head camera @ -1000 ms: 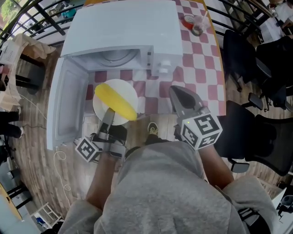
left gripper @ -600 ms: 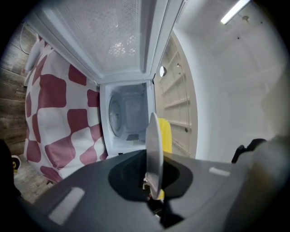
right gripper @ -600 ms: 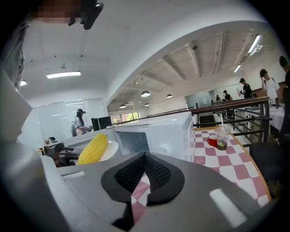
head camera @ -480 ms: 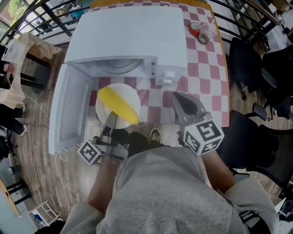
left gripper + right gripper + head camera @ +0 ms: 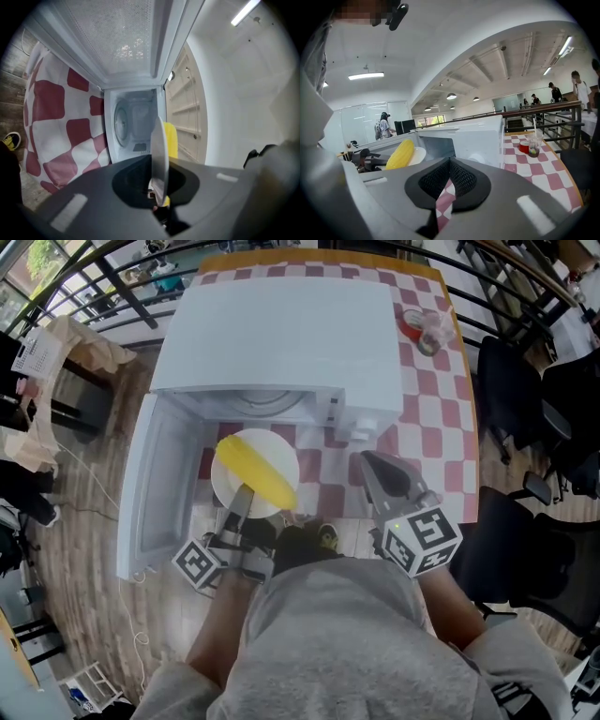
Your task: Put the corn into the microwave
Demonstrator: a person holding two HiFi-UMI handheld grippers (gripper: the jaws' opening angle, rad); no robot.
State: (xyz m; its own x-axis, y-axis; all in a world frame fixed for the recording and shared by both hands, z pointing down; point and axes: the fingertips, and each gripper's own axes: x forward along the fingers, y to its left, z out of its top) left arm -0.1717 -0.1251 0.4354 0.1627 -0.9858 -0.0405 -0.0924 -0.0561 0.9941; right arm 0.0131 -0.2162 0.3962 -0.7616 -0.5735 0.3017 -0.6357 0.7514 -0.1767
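While the left gripper (image 5: 244, 495) is clamping the near rim of the white plate (image 5: 277, 452), jaws pressed together on the thin edge, the corn (image 5: 257, 470) is lying across that plate, which is being held level just in front of the open microwave (image 5: 281, 334). Door (image 5: 157, 488) is hanging wide to the left. The cavity (image 5: 251, 405) is showing its turntable, with nothing on it that I can make out. In the left gripper view the plate is standing edge-on between the jaws and pointing straight at the opening. Right gripper (image 5: 369, 459) is hovering over the checked tablecloth (image 5: 422, 409) to the right of the plate, jaws together, carrying nothing.

Step in hand, as I am reading it: carrying plate and corn toward the cavity, not yet inside. Next move is calling for a level push forward through the opening, plate kept flat so the cob is not rolling off. Then a set-down on the turntable before the jaws are letting go.
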